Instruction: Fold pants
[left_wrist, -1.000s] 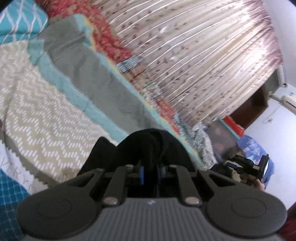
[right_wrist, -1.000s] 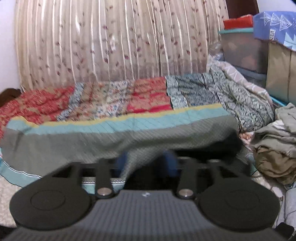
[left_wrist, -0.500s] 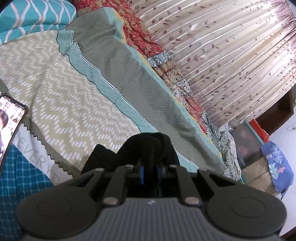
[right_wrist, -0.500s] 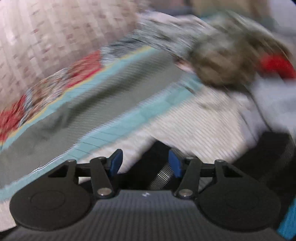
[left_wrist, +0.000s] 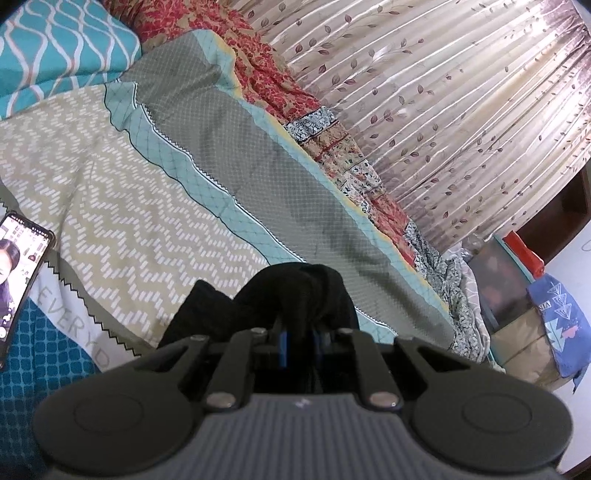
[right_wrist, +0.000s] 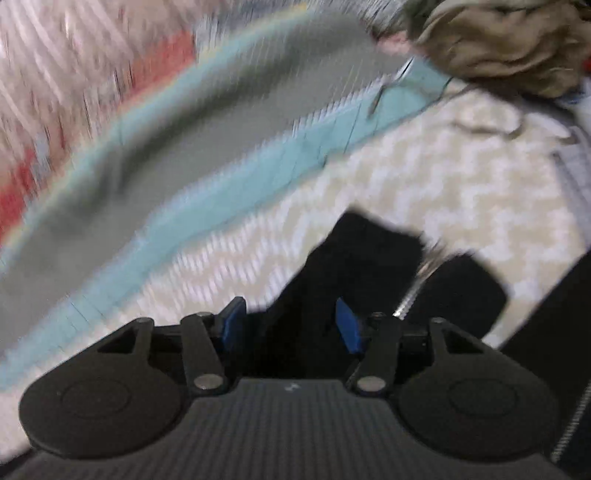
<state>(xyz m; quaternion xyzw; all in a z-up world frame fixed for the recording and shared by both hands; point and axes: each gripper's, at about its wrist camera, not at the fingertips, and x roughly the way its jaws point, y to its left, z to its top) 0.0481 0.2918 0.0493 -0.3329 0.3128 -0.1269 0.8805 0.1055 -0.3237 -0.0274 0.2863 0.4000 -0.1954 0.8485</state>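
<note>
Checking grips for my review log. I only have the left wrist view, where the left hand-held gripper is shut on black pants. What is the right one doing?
Observer: The right hand-held gripper is low over the pants. Black cloth lies between its jaws, which are closing, but the pads are not pressing it.
Operator: Anything metal near it?
Observer: A silvery zipper-like strip runs along the cloth beside the pads, though it is blurred.
Operator: Other clothes around?
Observer: A crumpled tan heap lies on the bedspread beyond the pants.
</note>
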